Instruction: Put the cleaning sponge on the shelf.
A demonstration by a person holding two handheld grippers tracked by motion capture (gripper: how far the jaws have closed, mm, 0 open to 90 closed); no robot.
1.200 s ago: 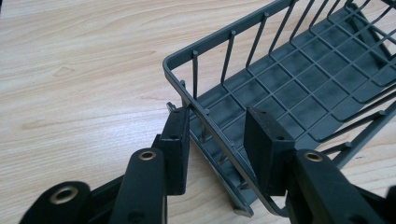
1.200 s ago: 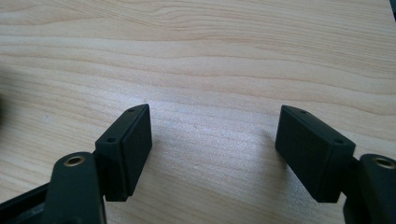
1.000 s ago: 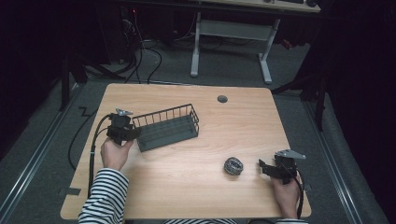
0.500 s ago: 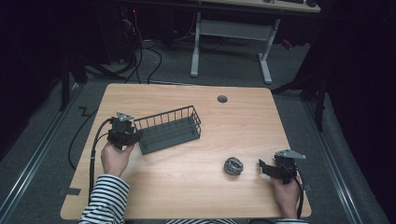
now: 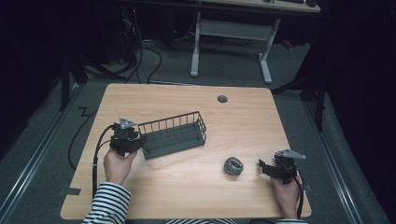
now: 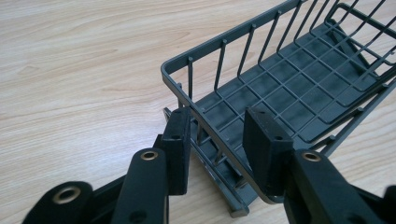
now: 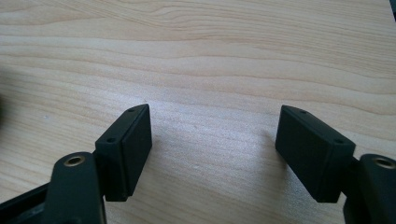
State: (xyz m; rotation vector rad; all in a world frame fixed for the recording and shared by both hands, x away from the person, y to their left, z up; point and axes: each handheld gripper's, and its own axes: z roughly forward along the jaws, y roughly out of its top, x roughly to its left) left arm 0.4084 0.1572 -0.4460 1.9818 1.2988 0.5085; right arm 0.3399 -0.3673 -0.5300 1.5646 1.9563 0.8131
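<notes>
A dark grey wire basket (image 5: 175, 133) lies on the wooden table (image 5: 187, 200), left of centre. My left gripper (image 5: 139, 141) is shut on the basket's near-left end wall. In the left gripper view its jaws straddle the rim of the basket (image 6: 299, 70), one pad outside the wall and one inside, with the left gripper (image 6: 219, 135) low over the tabletop. A small grey metallic ball (image 5: 233, 165) rests right of centre. My right gripper (image 5: 263, 167) sits just to the right of it, apart from it. In the right gripper view the right gripper (image 7: 215, 140) stands open over bare wood.
A round cable hole (image 5: 222, 99) marks the far side of the table. The left gripper's cable (image 5: 95, 149) hangs off the left edge. A white desk frame (image 5: 229, 32) stands on the floor beyond the table. Bare wood lies between the basket and the front edge.
My left gripper has slid a little to the right, and the basket has moved with it. The right gripper and the metallic ball have stayed put.
</notes>
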